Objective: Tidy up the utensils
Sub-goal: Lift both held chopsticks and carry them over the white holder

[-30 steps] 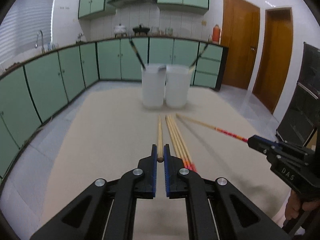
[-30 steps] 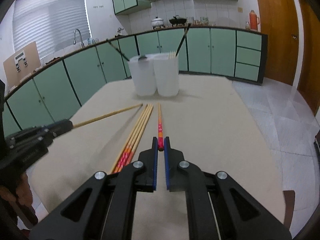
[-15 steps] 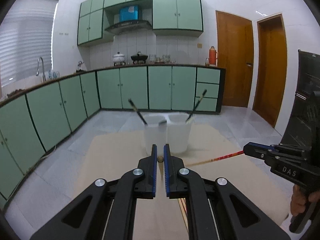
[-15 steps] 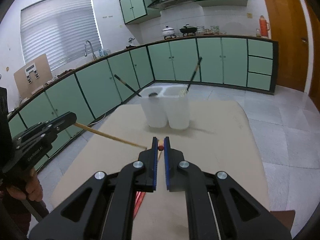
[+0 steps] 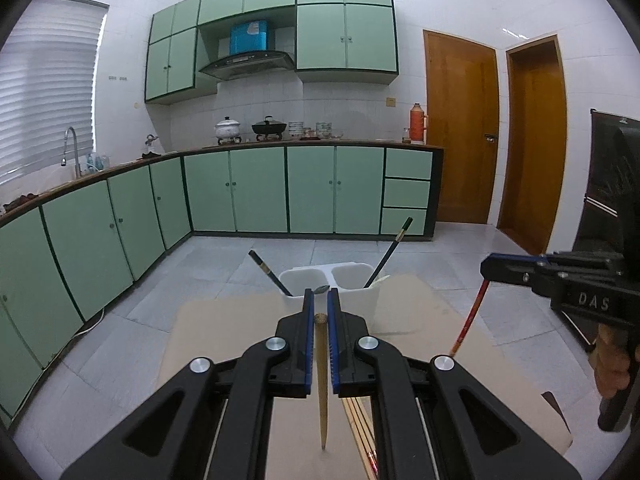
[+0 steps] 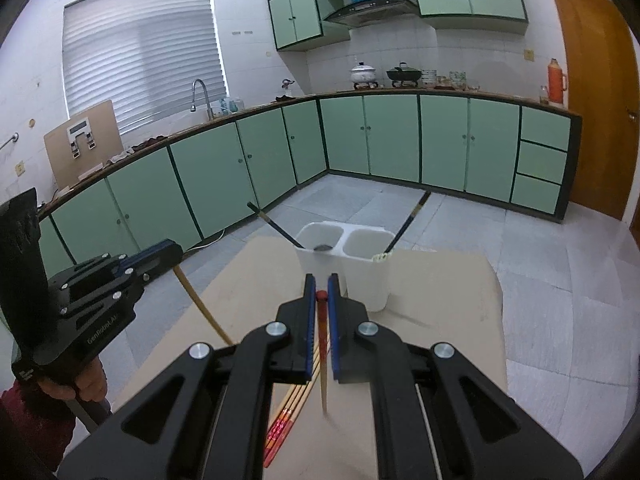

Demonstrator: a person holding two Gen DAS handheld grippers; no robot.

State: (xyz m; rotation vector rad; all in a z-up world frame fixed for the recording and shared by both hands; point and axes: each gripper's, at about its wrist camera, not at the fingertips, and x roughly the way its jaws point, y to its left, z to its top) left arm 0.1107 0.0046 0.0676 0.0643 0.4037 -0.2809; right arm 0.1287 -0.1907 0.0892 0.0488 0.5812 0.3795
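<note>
My left gripper [image 5: 319, 312] is shut on a plain wooden chopstick [image 5: 321, 380] that hangs tip down over the table. My right gripper [image 6: 321, 292] is shut on a red-ended chopstick [image 6: 322, 360], also hanging tip down. Each gripper shows in the other view, the right one [image 5: 496, 267] with its red-ended stick, the left one [image 6: 168, 251] with its wooden stick. A white two-compartment holder [image 5: 356, 292] stands at the table's far end with a dark chopstick leaning out of each side; it also shows in the right wrist view [image 6: 362, 268]. Several chopsticks [image 6: 294, 404] lie on the table below.
The beige table [image 5: 224, 320] ends just behind the holder. Green kitchen cabinets [image 5: 256, 196] run along the far wall and left side. Wooden doors [image 5: 460, 128] are at the right. A dark piece of furniture [image 5: 612, 184] stands at the right edge.
Both grippers have lifted and tilted up, each carrying its chopstick from flat on the table to hanging tip down. The holder now looks lower and closer in both views.
</note>
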